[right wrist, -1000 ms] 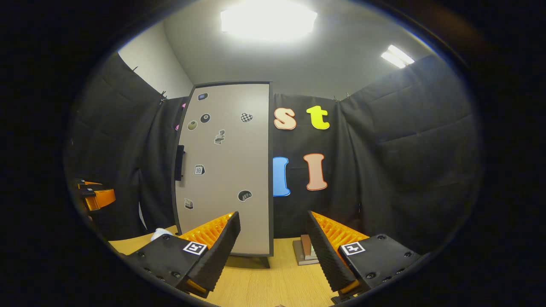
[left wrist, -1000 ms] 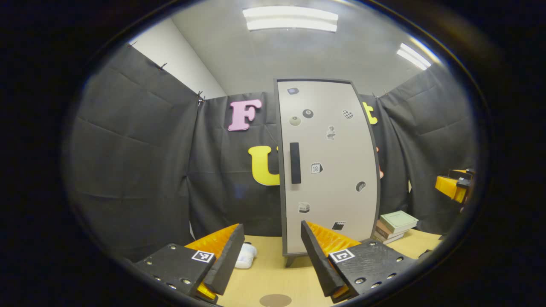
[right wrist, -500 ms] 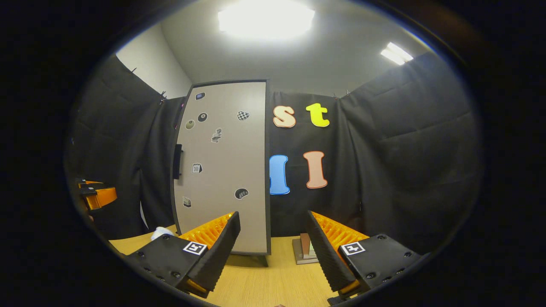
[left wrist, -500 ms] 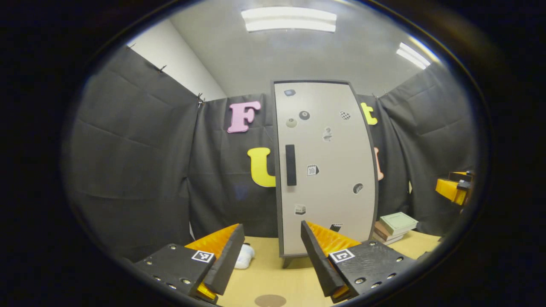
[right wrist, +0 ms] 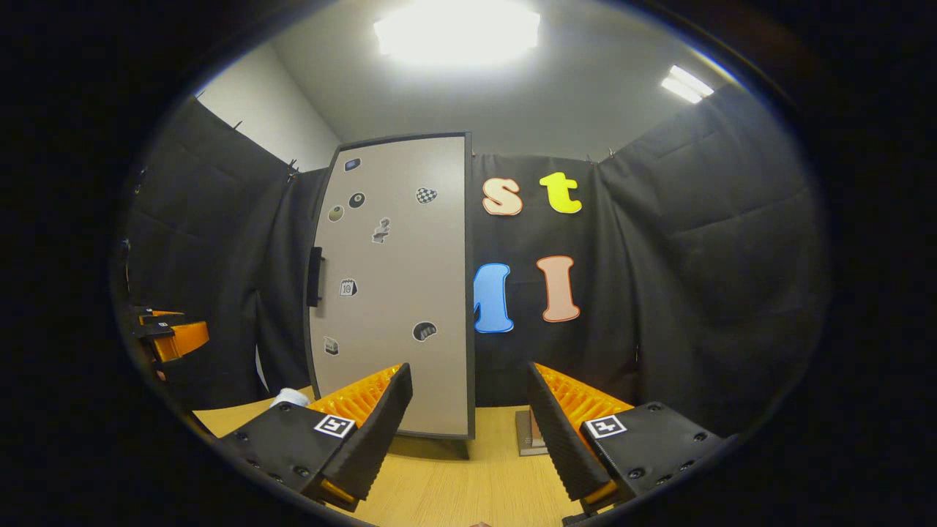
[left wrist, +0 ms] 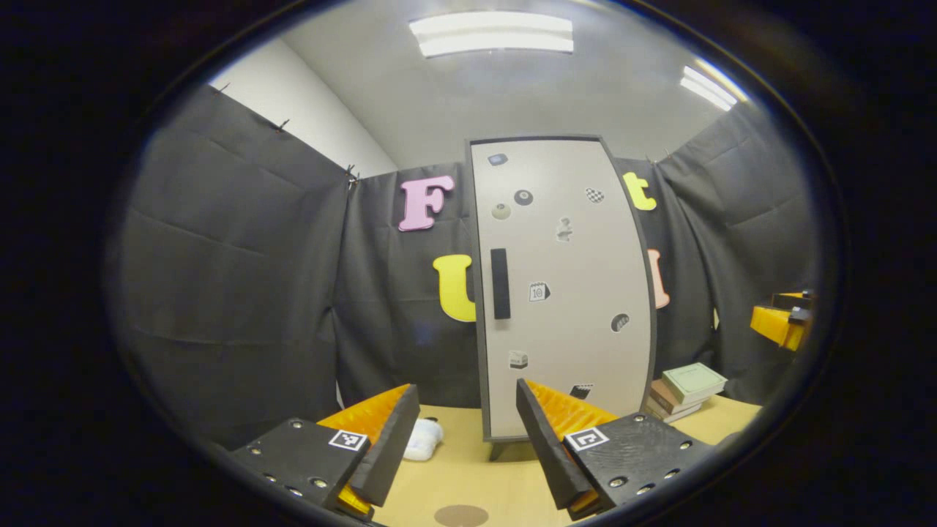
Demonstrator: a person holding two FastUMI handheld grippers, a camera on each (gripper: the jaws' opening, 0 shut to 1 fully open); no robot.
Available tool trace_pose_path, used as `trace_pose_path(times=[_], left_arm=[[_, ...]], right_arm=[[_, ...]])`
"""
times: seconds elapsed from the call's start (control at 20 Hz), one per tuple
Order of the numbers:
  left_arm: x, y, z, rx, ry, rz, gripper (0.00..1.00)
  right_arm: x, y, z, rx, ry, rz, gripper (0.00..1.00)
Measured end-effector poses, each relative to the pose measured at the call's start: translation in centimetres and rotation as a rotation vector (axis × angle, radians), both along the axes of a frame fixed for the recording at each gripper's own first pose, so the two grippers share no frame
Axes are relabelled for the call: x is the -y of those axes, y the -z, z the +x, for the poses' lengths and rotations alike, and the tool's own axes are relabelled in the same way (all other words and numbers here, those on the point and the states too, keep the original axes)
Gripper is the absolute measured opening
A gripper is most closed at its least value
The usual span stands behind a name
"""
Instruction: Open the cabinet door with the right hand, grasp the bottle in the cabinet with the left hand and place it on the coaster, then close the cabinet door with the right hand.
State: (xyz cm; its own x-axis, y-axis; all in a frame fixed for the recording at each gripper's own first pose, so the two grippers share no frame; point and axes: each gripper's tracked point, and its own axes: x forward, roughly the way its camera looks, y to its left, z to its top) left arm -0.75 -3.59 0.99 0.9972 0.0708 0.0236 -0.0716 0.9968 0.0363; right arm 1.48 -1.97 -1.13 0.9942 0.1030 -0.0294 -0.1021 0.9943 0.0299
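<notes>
In the left gripper view, the left gripper [left wrist: 461, 432] is closest, with its two fingers wide apart and nothing between them. Just under it, at the near edge of the wooden table [left wrist: 468, 476], lies a round brown coaster [left wrist: 460, 515] with nothing on it. A bit farther back, toward the table's left side, sits a small white thing [left wrist: 423, 440] (too blurry to tell what it is). Behind that, at the back edge of the table, stands the tall cabinet [left wrist: 560, 293] on little feet. Its door is shut, so the bottle inside cannot be seen. The door is pale with a dark rim, a black handle [left wrist: 500, 283] near its left edge, and little stickers [left wrist: 539, 291] all over it. To the right of the cabinet, near the back right corner of the table, is a stack of books [left wrist: 684, 390] with a green one on top. Far off at the right side, the other gripper peeks in. In the right gripper view, the right gripper [right wrist: 468, 428] is also spread open and holds nothing, well apart from the cabinet [right wrist: 395, 285]. The handle [right wrist: 315, 276] shows on the door's left edge, and the books [right wrist: 531, 432] peek out between the fingers by the cabinet's right side. The left gripper [right wrist: 172, 338] shows at the left edge.
</notes>
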Motion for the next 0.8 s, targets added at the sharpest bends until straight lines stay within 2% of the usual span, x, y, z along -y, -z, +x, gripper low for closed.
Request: trace_pose_path(times=[0.3,0.35,0.65,0.8], left_arm=[[-1.9,0.7,1.4,-0.012,0.016,0.009,0.81],[-2.7,0.8,1.7,-0.009,0.016,0.003,0.81],[-7.7,2.2,3.0,-0.028,-0.012,-0.019,0.83],[-11.0,2.7,3.2,-0.033,-0.04,-0.018,0.8]], right_arm=[[-2.8,-0.5,1.9,-0.006,0.007,0.018,0.98],[-3.6,-0.8,2.5,-0.007,0.003,0.022,1.0],[-9.0,-2.7,5.0,-0.006,-0.034,0.027,0.98],[-12.0,-3.7,6.6,-0.002,-0.061,0.04,0.98]])
